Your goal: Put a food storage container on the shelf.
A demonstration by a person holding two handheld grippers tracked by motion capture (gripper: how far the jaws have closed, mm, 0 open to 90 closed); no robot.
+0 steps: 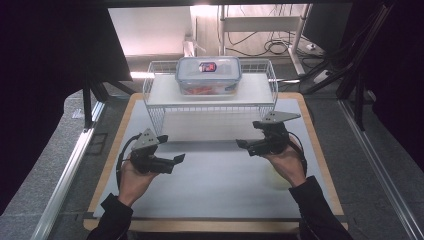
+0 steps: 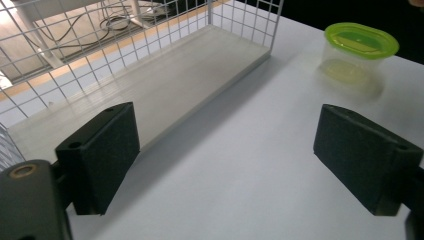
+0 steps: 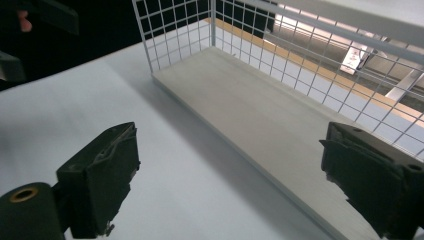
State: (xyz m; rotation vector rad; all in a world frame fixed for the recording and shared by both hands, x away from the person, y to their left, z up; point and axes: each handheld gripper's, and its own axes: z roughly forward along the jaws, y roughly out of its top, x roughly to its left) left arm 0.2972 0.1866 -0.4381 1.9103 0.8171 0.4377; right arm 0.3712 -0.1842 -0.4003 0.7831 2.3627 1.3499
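Item: clear lidded container [image 1: 208,75], red contents showing faintly through its wall, sitting on the top shelf of the white wire rack [image 1: 150,92], upper centre of the high view, well apart from both hands.

Item: left gripper [image 1: 172,148], lower left of centre in the high view, hovering just over the white bench [image 1: 210,185]. Jaws standing wide apart, nothing between them; in the left gripper view only bare bench and the rack's lower board are lying ahead.

Item: right gripper [image 1: 250,135], right of centre, pointing inward toward the other. Jaws likewise released and empty; the right gripper view is looking along the lower board [image 3: 260,115] under the wire side.

Item: small tub with a green lid [image 2: 361,50], standing on the bench, upper right of the left gripper view.

Step, as judged: both hands are resting empty in front of the rack, between handlings.

Next move, as judged: either gripper is needing to rise to shelf height and close squarely on the container's sides.
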